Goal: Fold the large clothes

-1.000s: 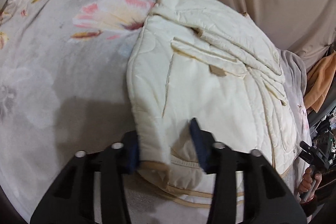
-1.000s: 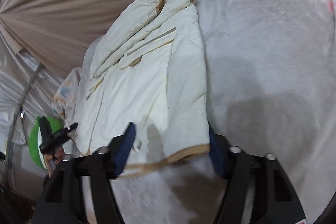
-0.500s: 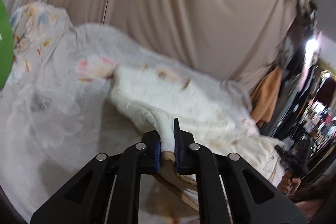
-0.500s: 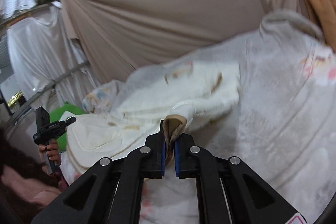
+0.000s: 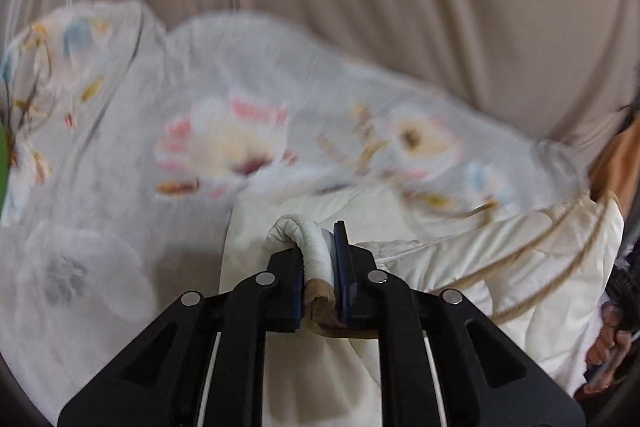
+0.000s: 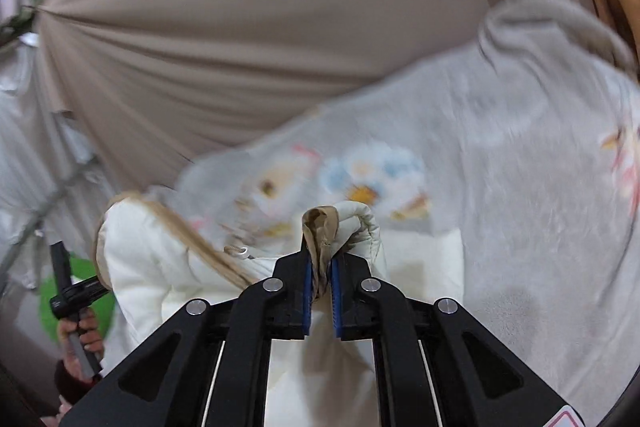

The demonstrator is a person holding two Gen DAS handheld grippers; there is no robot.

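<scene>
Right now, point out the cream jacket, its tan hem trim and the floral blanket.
cream jacket point(image 5: 500, 267), left wrist view, quilted body.
tan hem trim point(image 6: 318, 227), right wrist view, pinched fold.
floral blanket point(image 5: 224, 143), left wrist view, pink flower print.

Your left black two-finger claw point(image 5: 320, 281) is clamped tight, blue pads pinching a bunched fold of the cream quilted coat point(image 5: 500, 267) at its tan-trimmed hem. Your right black claw point(image 6: 320, 277) is likewise closed on that hem, both pointing forward and level.
</scene>
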